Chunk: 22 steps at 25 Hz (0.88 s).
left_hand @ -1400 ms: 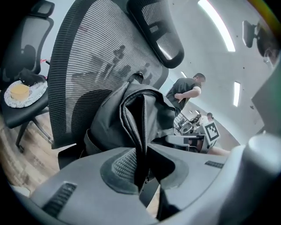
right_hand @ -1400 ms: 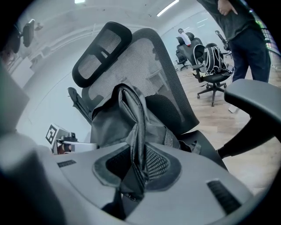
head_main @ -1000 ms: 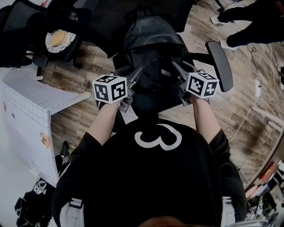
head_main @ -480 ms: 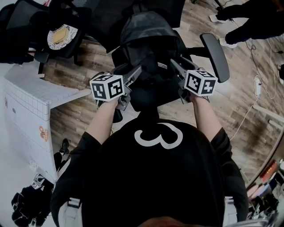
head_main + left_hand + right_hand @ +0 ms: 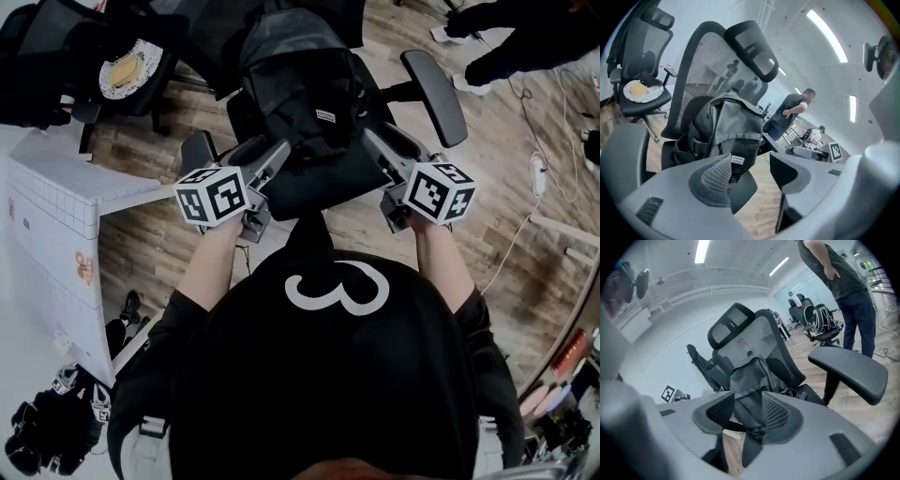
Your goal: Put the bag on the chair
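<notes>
Left gripper (image 5: 268,155), right gripper (image 5: 384,145) retreated, fingers (image 5: 717,176) just opened wide, empty (bag (image 5: 300,84) label (image 5: 325,115) illegible)

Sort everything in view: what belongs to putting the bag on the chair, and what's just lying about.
Job: chair; bag, already sitting on it.
Lying about: second chair holding a plate; white table; floor cable; bystander.

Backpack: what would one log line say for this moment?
backpack: resting on chair | left tongs: just been opening, empty | right tongs: just been opening, empty
</notes>
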Tool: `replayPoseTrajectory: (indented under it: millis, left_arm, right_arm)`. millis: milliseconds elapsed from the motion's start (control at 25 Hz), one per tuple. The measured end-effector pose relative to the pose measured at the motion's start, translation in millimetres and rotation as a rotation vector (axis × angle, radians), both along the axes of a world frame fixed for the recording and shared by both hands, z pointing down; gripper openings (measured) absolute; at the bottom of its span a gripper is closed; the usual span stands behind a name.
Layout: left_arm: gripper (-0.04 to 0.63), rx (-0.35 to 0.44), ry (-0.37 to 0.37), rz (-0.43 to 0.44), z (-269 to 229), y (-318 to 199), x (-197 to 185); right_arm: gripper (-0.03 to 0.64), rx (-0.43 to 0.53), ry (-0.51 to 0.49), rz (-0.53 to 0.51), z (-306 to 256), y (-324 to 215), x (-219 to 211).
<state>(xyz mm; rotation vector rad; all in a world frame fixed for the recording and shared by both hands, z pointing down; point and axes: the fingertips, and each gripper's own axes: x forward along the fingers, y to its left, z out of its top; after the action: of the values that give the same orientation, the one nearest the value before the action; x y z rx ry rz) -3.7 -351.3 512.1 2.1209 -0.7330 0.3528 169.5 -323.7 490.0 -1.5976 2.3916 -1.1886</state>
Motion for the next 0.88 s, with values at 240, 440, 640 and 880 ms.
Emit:
replayPoseTrajectory:
  millis: [240,440,640,880]
  left_arm:
    - [0.245,0.107,0.066,0.093,-58.0,59.4,20.2]
    - [0.214,0.200,0.120,0.140,-111.5,109.9,29.1]
    - [0.127,0.275,0.119,0.155,-148.9,163.5,31.4]
    - [0.041,0.377,0.160,0.169,-194.4,214.8,24.9]
  right_arm:
    - [0.195,0.187,-0.025,-0.153,-73.2,55.3,-21.7]
    - [0.118,0.260,-0.018,-0.222,-115.2,104.2,-26.9]
    - [0.053,0.315,-0.009,-0.248,-146.0,150.1,-27.5]
    - [0.039,0.376,-0.059,-0.282,-180.7,203.2,-42.2]
